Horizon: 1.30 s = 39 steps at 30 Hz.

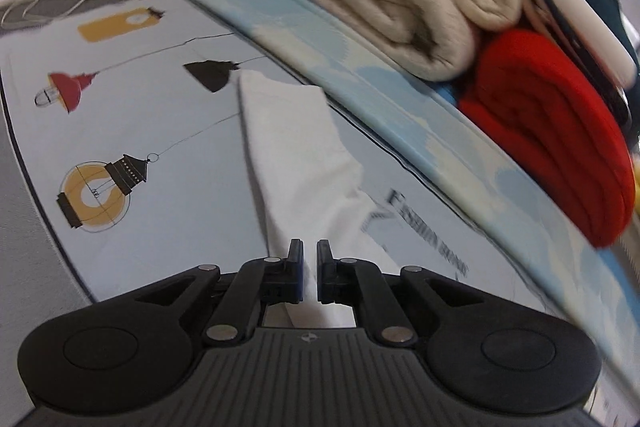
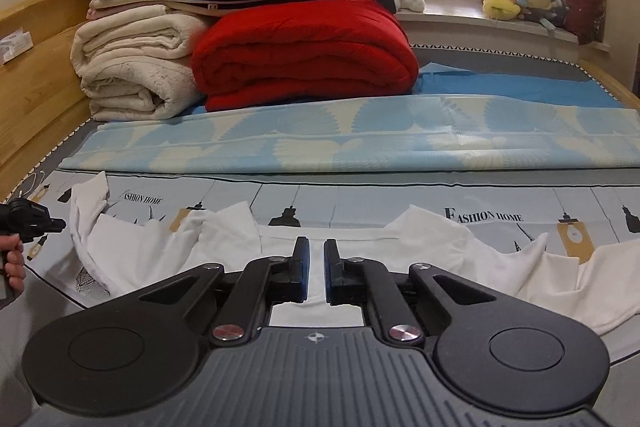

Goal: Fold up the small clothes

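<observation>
White cotton garment (image 2: 360, 267), 1 item, spread rumpled on the printed bed sheet (image 2: 360, 199); fold at an early step.

Left to right: left gripper (image 1: 310, 259), jaws drawn nearly together with a thin slot between the pads, white cloth (image 1: 296, 155) running up between them, so it looks clenched on a sleeve or edge of the garment, though actual pinch cannot be confirmed; right gripper (image 2: 316, 259), jaws likewise almost closed, poised over the garment's middle, contact not discernible. Behind: cream blanket (image 2: 132, 67), red quilt (image 2: 304, 59), blue patterned mat (image 2: 360, 139). Judged step: gathering 1 side for a first fold. Next move likely calls for carrying the held edge across toward the centre and flattening creases.
</observation>
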Tool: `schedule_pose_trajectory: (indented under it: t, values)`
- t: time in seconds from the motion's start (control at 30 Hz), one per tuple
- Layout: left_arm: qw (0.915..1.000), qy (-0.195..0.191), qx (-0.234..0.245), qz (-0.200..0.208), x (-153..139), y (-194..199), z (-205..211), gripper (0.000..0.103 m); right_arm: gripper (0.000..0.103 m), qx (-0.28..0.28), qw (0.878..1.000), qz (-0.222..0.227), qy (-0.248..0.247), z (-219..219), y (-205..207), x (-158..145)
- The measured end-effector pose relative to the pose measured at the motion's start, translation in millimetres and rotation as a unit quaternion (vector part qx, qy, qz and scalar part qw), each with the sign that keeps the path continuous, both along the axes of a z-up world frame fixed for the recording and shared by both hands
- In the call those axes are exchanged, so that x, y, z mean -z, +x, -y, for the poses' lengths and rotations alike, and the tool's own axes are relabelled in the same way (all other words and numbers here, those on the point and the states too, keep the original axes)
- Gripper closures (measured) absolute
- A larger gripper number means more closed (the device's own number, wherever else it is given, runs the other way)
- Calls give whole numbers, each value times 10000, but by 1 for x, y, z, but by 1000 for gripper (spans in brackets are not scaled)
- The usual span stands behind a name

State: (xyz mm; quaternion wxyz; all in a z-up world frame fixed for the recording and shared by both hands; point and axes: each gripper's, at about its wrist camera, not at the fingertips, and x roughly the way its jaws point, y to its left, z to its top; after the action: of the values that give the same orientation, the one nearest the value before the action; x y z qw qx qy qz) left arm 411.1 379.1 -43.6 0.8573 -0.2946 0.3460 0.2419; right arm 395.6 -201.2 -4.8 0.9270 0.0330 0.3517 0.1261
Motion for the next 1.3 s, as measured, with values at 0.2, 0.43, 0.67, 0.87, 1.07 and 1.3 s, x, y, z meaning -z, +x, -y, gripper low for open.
schedule_pose_trajectory:
  t: [0.2, 0.43, 0.67, 0.87, 1.07, 1.3]
  values:
    - [9985, -178, -517, -68, 24, 18, -30, 63, 95, 82, 9997, -212, 1, 8, 13, 12]
    - [9991, 92, -369, -174, 35, 23, -34, 100, 95, 102, 9989, -450, 2, 8, 18, 25]
    - [9770, -793, -1925, -472, 36, -43, -39, 100, 95, 127, 9987, -498, -22, 7, 18, 26]
    - [9778, -679, -1978, -125, 25, -56, -58, 62, 95, 188, 9981, -581, 44, 10, 20, 26]
    - [9777, -1084, -1712, 549, 52, -48, -105, 64, 95, 116, 9982, -595, -20, 8, 19, 29]
    - [9873, -805, -1199, 665, 64, -12, -112, 74, 95, 77, 9974, -699, -153, 1, 24, 38]
